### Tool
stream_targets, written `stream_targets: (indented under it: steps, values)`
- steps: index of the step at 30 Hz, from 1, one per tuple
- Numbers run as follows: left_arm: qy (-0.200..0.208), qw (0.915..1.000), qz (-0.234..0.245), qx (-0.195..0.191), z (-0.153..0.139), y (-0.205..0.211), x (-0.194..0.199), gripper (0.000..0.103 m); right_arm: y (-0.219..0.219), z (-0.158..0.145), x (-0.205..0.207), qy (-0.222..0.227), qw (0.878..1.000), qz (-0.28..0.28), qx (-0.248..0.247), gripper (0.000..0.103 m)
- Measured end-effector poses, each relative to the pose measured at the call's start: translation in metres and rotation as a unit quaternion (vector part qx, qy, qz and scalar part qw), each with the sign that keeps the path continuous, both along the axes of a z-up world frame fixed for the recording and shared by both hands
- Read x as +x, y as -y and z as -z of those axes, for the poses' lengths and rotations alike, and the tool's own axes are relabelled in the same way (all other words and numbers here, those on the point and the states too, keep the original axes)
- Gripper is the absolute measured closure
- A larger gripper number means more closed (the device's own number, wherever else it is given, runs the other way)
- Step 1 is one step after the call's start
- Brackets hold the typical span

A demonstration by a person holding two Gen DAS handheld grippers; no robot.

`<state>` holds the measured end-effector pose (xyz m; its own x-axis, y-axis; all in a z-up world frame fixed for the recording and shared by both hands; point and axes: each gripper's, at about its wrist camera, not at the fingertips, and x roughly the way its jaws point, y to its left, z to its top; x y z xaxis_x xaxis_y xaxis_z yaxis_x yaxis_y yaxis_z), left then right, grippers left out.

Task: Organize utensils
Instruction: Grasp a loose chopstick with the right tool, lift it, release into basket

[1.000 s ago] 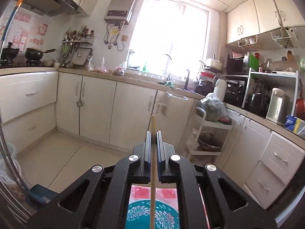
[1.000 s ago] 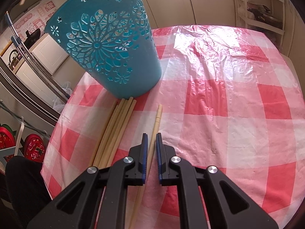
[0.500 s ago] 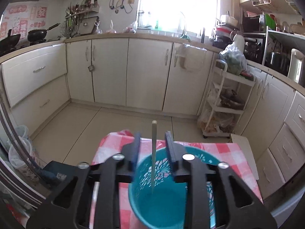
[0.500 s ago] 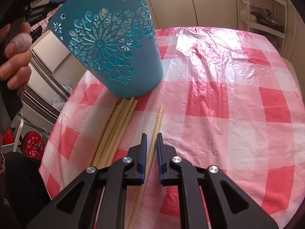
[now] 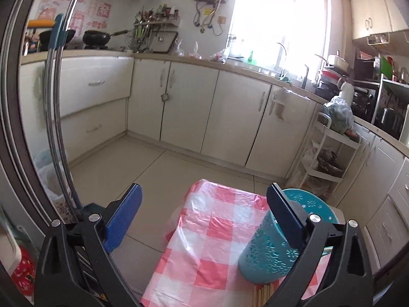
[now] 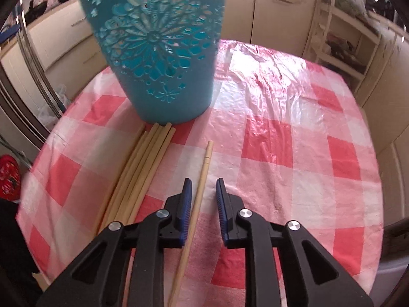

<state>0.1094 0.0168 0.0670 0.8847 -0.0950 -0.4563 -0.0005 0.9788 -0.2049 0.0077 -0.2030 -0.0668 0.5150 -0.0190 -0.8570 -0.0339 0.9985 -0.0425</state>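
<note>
My left gripper [image 5: 203, 199] hangs above the near-left edge of the table, its blue-padded jaws spread wide with nothing between them. Through that gap I see the red-and-white checked plastic tablecloth [image 5: 204, 245] and, partly behind the right finger, the teal plastic utensil holder with cut-out flower patterns [image 5: 268, 253], standing on the cloth. Just below the holder's base, the tips of a few pale wooden chopsticks [image 5: 263, 290] peek into the frame. Over on my right gripper [image 6: 203, 192], the jaws are parted a little, straddling a single light wooden chopstick [image 6: 202, 179] that lies flat on the cloth and runs back under the gripper body; the left pad looks close to it, though I can't tell if it touches, and the right pad stands clear. To the left of that stick lies a bundle of similar chopsticks [image 6: 140, 168], side by side, their far ends right up against the foot of the teal holder [image 6: 158, 51]. Cream kitchen cabinets [image 5: 204, 107] line the walls behind.
</note>
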Motion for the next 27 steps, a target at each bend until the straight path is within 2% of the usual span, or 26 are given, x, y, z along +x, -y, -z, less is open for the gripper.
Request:
stream_targets:
  steps: [3,4,7,11,14,17,21,24,27]
  values:
    - [-0.033,0.9977,-0.021,-0.054,0.012,-0.026,0.011,0.009,-0.006,-0.003,-0.002,-0.014,1.000,-0.015,-0.014,0.097]
    - [-0.038,0.9970,-0.027,-0.062,0.014,-0.032,0.013,0.009,-0.001,-0.005,-0.003,-0.023,1.000,-0.011,0.009,0.097]
    - [-0.049,0.9955,-0.038,-0.072,0.020,-0.039,0.014,0.009,0.032,-0.024,-0.016,-0.022,0.989,0.019,0.144,0.097]
    - [-0.055,0.9952,-0.039,-0.071,0.026,-0.037,0.014,0.008,0.063,-0.075,-0.037,0.036,0.962,0.026,0.271,0.097]
    - [-0.061,0.9955,-0.035,-0.064,0.030,-0.031,0.015,0.008,0.065,-0.124,-0.036,0.089,0.944,0.012,0.316,0.097]
    - [-0.064,0.9957,-0.033,-0.058,0.035,-0.025,0.016,0.008,0.061,-0.171,-0.020,0.151,0.933,-0.008,0.327,0.097]
    - [-0.062,0.9964,-0.030,-0.049,0.037,-0.019,0.017,0.008,0.041,-0.220,0.021,0.240,0.926,-0.002,0.291,0.097]
    - [-0.055,0.9972,-0.032,-0.038,0.037,-0.016,0.016,0.008,0.027,-0.229,0.057,0.296,0.925,0.019,0.237,0.097]
    - [-0.050,0.9977,-0.034,-0.032,0.036,-0.016,0.016,0.008,0.016,-0.212,0.088,0.314,0.926,0.059,0.199,0.097]
